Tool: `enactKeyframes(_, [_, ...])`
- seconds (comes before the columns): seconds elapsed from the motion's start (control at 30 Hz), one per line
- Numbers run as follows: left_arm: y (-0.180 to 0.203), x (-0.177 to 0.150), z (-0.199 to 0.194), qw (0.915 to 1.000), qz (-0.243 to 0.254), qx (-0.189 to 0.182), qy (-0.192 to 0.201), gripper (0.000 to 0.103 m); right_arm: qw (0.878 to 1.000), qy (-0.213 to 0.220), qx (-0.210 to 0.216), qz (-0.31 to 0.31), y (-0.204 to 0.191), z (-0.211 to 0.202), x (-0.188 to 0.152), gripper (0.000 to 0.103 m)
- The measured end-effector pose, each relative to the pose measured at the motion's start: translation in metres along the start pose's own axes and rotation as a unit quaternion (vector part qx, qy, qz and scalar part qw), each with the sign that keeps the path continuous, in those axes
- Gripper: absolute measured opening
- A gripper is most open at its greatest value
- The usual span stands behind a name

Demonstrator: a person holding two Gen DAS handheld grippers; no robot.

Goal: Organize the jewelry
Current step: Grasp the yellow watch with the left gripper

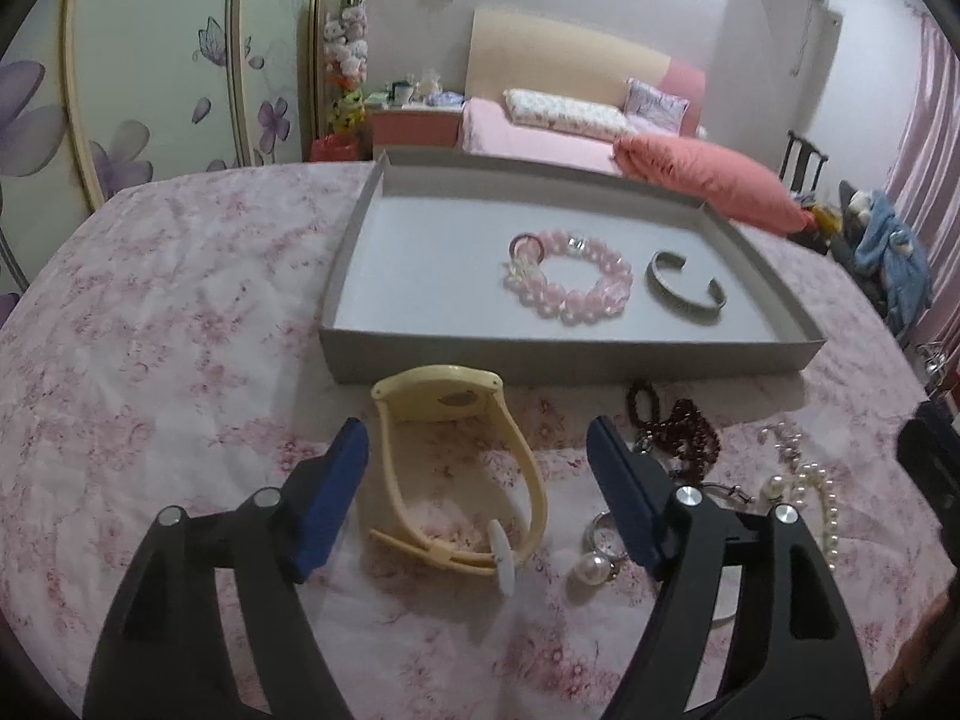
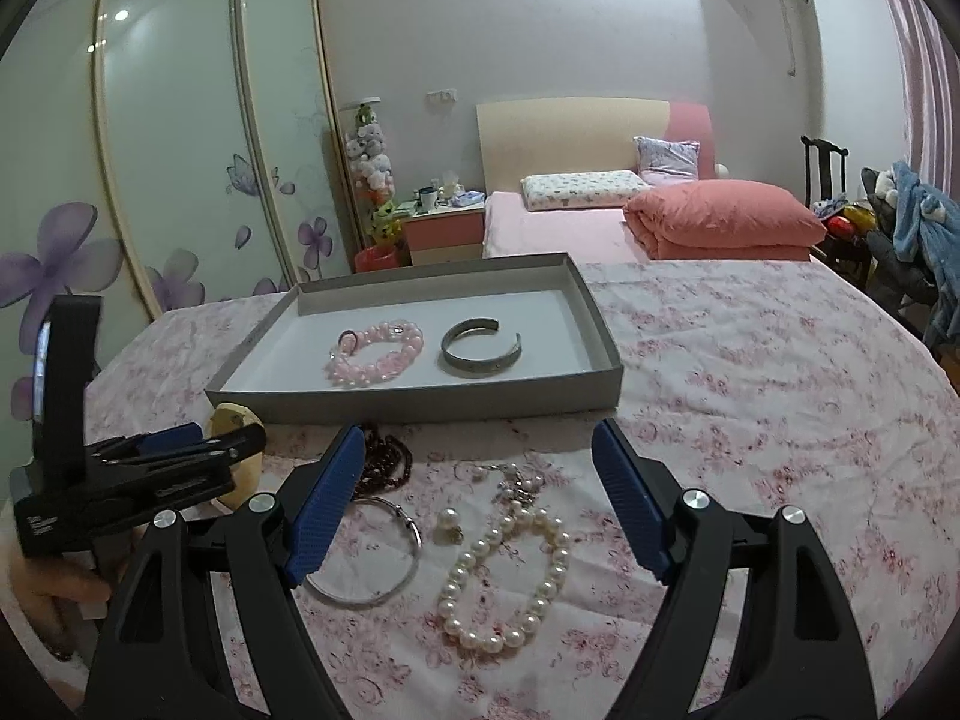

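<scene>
1. The left gripper (image 1: 477, 450) is spread wide and holds nothing; its blue fingers (image 1: 336, 498) straddle the cream watch (image 1: 456, 468), which lies on its side on the floral bedsheet (image 1: 180, 330), just short of the grey tray (image 1: 570, 360) at 12 o'clock.
2. The watch strap is a springy loop; a squeeze across it could make it twist or pop out sideways.
3. The right gripper (image 2: 480, 498) is equally wide, also empty, above the pearl necklace (image 2: 510, 582), with a silver bangle (image 2: 372, 552) at its 9 o'clock.
4. The dark bead strand (image 1: 678, 426) lies in a heap beside a pearl ring (image 1: 600, 564); a careless grab there might drag neighbours along.
5. In the tray sit a pink bead bracelet (image 1: 570, 282) and a metal cuff (image 1: 687, 288); dropping the watch from too high could knock them.
</scene>
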State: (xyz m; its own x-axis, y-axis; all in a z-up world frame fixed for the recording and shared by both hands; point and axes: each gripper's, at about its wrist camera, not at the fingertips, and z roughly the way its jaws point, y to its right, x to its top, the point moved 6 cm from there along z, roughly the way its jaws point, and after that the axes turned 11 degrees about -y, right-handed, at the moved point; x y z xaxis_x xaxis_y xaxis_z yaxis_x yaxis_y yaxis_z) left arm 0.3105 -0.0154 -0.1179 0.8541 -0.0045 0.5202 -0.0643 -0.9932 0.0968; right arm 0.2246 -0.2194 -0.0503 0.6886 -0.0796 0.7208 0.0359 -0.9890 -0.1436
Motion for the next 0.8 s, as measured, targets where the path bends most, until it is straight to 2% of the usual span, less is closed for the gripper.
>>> enactKeyframes(0.1, [-0.004, 0.001, 0.009, 0.9998, -0.012, 0.009, -0.014, 0.072, 1.000, -0.001, -0.002, 0.002, 0.003, 0.000, -0.003, 0.078])
enactKeyframes(0.13, [-0.008, 0.001, 0.012, 0.9997, -0.016, 0.011, -0.017, 0.067, 1.000, -0.001, -0.002, 0.001, 0.003, -0.001, -0.004, 0.078])
enactKeyframes(0.17, [-0.011, 0.000, 0.014, 0.9995, -0.021, 0.008, -0.021, 0.050, 1.000, -0.002, -0.002, 0.001, 0.003, -0.001, -0.005, 0.078])
enactKeyframes(0.23, [-0.018, 0.000, 0.013, 0.9993, -0.029, -0.001, -0.021, 0.040, 1.000, -0.007, -0.005, 0.000, 0.005, -0.001, -0.008, 0.078])
enactKeyframes(0.37, [-0.033, -0.006, 0.005, 0.9993, -0.032, 0.003, -0.017, 0.039, 1.000, -0.021, -0.010, 0.000, 0.012, 0.001, -0.018, 0.078])
enactKeyframes(0.5, [-0.050, -0.013, -0.005, 0.9992, -0.037, 0.012, -0.011, 0.039, 0.998, -0.056, -0.019, -0.010, 0.016, 0.008, -0.034, 0.077])
enactKeyframes(0.7, [-0.069, -0.022, -0.014, 0.9987, -0.042, 0.027, -0.009, 0.039, 0.994, -0.109, -0.022, -0.025, 0.012, 0.020, -0.050, 0.068])
enactKeyframes(0.8, [-0.072, -0.024, -0.016, 0.9988, -0.042, 0.025, -0.009, 0.039, 0.991, -0.126, -0.030, -0.022, 0.014, 0.027, -0.052, 0.060])
